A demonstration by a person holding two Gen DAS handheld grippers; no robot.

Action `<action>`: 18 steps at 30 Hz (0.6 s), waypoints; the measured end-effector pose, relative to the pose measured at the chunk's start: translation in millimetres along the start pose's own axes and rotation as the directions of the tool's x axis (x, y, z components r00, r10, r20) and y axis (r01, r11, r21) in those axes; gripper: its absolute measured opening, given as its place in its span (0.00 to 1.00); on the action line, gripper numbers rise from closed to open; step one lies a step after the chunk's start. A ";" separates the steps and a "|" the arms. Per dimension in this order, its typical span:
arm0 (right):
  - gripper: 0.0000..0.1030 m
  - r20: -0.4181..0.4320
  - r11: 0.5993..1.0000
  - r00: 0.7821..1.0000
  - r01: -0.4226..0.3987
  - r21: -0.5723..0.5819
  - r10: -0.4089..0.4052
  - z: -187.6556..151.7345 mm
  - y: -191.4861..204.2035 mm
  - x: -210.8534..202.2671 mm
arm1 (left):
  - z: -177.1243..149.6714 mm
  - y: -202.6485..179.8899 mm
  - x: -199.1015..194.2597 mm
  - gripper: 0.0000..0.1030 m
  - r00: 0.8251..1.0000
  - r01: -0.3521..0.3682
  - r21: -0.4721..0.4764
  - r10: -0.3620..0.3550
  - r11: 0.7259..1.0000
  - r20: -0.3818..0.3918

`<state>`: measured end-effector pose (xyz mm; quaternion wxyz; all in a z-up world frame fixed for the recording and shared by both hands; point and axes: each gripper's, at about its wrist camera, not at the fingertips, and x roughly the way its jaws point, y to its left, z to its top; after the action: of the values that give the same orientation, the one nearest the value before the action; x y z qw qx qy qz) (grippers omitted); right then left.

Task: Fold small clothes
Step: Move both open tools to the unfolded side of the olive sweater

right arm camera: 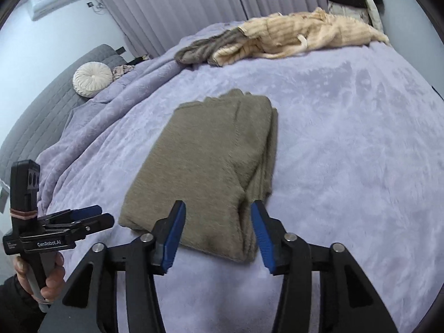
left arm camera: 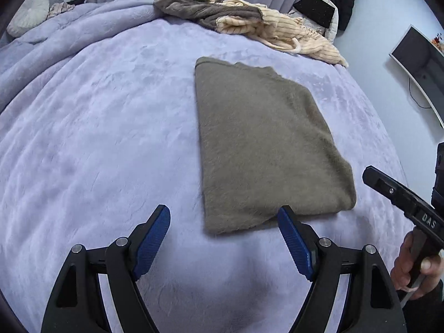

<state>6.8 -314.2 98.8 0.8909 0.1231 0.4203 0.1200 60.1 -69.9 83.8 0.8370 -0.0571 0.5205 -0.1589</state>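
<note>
Folded sweater lies flat on the bed, near edge just before both grippers. Left gripper: fingers spread, released, empty. Right gripper: fingers apart, off the fabric. Clothes pile lies well beyond.

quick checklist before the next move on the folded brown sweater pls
1. Brown sweater folded into a flat rectangle on the lilac blanket: ok.
2. Left gripper open, nothing between its pads: ok.
3. Right gripper open, pads off the cloth: ok.
4. Layers along the sweater's right edge lined up: not ok, they look staggered in the right wrist view.
5. Unfolded pile at the far end of the bed lying apart from the sweater: ok.
6. Underside of the fold smooth: cannot tell.
</note>
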 end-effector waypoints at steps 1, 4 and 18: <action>0.55 0.013 1.000 1.000 -0.013 -0.020 0.013 2.3 7.1 1.9 | 5.4 -5.6 5.9 0.78 1.000 -0.008 0.013 0.008 1.000 -0.001; 0.55 -0.034 0.996 0.997 -0.076 -0.035 0.075 5.1 16.3 23.0 | 15.2 -11.0 33.0 0.78 0.996 -0.079 0.028 0.080 0.997 -0.046; 0.68 -0.062 0.990 0.988 0.140 0.011 -0.139 1.8 -33.2 25.4 | 15.9 -2.8 43.9 0.89 0.992 -0.070 0.039 0.074 0.997 -0.105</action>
<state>27.6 -337.7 71.0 0.8829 0.0966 0.4558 0.0576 91.5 -88.0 54.2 0.8141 -0.0148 0.5633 -0.1406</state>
